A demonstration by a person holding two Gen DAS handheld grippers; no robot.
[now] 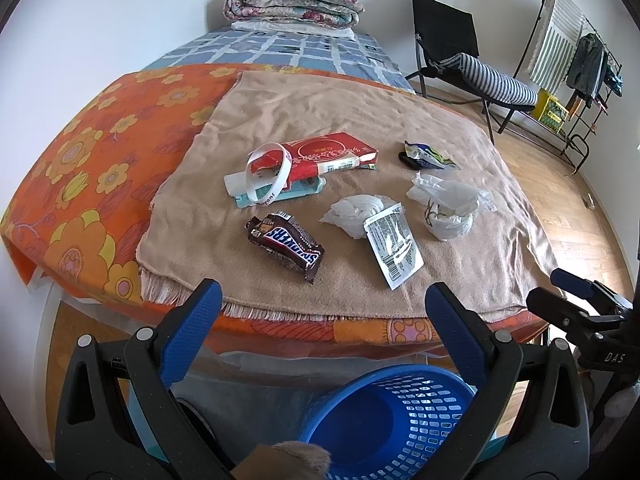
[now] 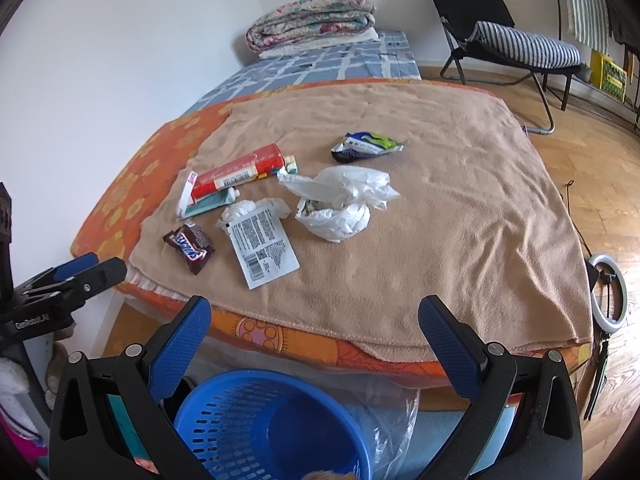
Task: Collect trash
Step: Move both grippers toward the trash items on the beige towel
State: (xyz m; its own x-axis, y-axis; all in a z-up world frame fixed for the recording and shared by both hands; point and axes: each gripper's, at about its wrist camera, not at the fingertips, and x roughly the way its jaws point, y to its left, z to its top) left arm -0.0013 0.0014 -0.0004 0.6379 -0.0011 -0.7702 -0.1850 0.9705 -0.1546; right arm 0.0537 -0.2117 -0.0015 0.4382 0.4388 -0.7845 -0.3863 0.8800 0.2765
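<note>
Trash lies on a tan blanket [image 1: 320, 120] [image 2: 440, 208] on the bed: a Snickers wrapper [image 1: 286, 244] [image 2: 190, 246], a white printed sachet [image 1: 394, 246] [image 2: 264, 246], a crumpled tissue [image 1: 354, 210] [image 2: 250, 210], a clear plastic bag [image 1: 450, 204] [image 2: 344, 200], a blue-green wrapper [image 1: 426, 155] [image 2: 366, 145], and a red box [image 1: 328, 156] [image 2: 240, 170] with a white band [image 1: 266, 174] and a teal tube [image 2: 212, 202]. A blue perforated basket [image 1: 388, 416] [image 2: 272, 424] stands empty on the floor below the bed's edge. My left gripper [image 1: 322, 300] and right gripper [image 2: 314, 316] hover open above the basket, holding nothing.
A folded floral quilt [image 1: 294, 2] [image 2: 312, 18] rests at the bed's far end. A black folding chair [image 1: 460, 52] [image 2: 504, 36] with a striped cushion and a clothes rack [image 1: 568, 60] stand on the wooden floor to the right. A ring light [image 2: 608, 292] lies by the bed's right corner.
</note>
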